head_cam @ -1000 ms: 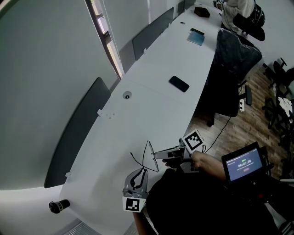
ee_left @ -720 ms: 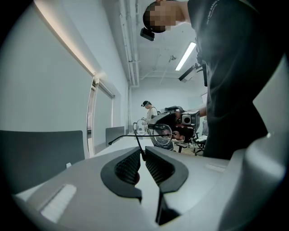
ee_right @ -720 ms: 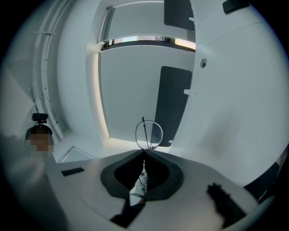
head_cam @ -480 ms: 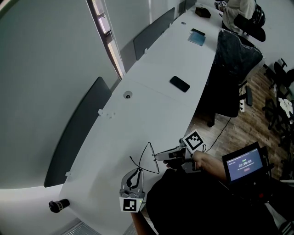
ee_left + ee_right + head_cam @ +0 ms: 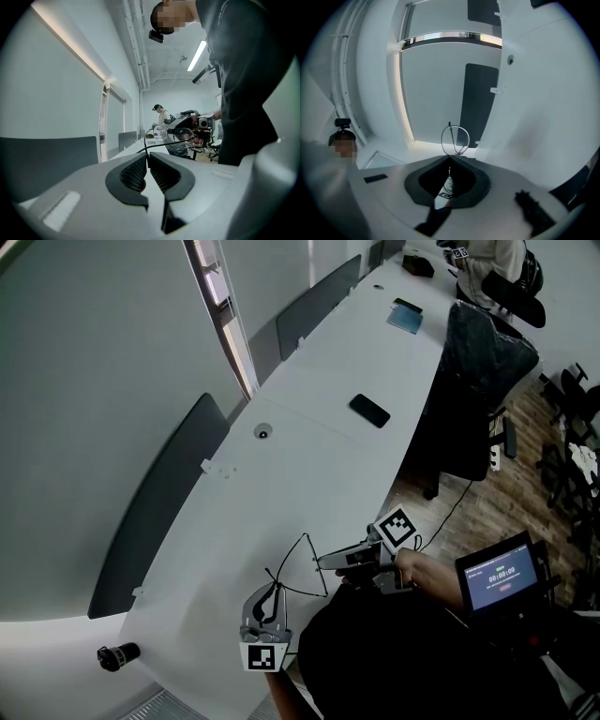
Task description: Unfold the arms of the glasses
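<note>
Thin black wire-rimmed glasses (image 5: pixel 302 566) hang in the air over the near edge of the white desk (image 5: pixel 309 437), between my two grippers. My right gripper (image 5: pixel 323 562) is shut on the frame by the lenses; in the right gripper view one lens rim (image 5: pixel 455 139) stands up just past the closed tips (image 5: pixel 450 159). My left gripper (image 5: pixel 273 592) grips the end of one arm. Its jaws have just been closing on that arm (image 5: pixel 165 145), which runs from the tips (image 5: pixel 147 157) out to the lenses (image 5: pixel 183 136).
A black phone (image 5: pixel 369 411) and a blue notebook (image 5: pixel 404 317) lie farther up the desk. Dark divider panels (image 5: pixel 155 512) line its left side. A black chair (image 5: pixel 473 381) stands on the right, a lit screen (image 5: pixel 497 576) beside my right hand, a small black device (image 5: pixel 117 653) at the near left.
My left gripper has drawn a little to the left with the arm's end, and the arm now stands farther out from the frame. The right gripper has kept still.
</note>
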`<state>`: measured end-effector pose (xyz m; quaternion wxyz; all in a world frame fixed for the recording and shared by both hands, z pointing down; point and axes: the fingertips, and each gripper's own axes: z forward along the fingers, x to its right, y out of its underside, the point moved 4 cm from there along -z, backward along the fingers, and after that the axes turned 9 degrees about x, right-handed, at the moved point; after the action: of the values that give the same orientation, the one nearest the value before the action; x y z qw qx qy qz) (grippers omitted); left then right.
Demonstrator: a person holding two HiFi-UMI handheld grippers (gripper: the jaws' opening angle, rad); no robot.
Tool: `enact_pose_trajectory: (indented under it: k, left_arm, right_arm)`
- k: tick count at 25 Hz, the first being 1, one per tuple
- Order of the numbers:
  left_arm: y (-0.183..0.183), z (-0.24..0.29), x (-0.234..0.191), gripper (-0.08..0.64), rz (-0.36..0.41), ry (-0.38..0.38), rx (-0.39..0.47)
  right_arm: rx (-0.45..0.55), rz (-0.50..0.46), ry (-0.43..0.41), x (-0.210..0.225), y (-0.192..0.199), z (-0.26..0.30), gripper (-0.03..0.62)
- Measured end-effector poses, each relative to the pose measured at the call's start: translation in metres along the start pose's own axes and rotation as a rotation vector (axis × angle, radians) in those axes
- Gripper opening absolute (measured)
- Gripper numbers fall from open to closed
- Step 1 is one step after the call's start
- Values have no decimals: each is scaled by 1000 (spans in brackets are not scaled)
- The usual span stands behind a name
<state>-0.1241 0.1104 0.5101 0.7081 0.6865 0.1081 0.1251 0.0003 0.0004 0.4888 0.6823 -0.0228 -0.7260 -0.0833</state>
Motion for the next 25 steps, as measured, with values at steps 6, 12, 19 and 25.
enact_pose_trajectory:
  k: [6, 12, 19, 25]
  left_arm:
    - [-5, -3, -13, 25, 10, -52, 23]
    - [-4, -4, -17, 26, 78, -60, 3]
    - [-2, -7, -18, 31, 132, -95, -10]
    - [4, -6, -17, 34, 93, -113, -13]
  right_arm:
    - [-16, 13, -13, -2, 5, 4, 11]
    - [-31, 34, -34, -5, 8, 8, 11]
    - [-42, 45, -45, -7, 11, 10, 11]
    - [-5, 55, -9, 1, 8, 8, 11]
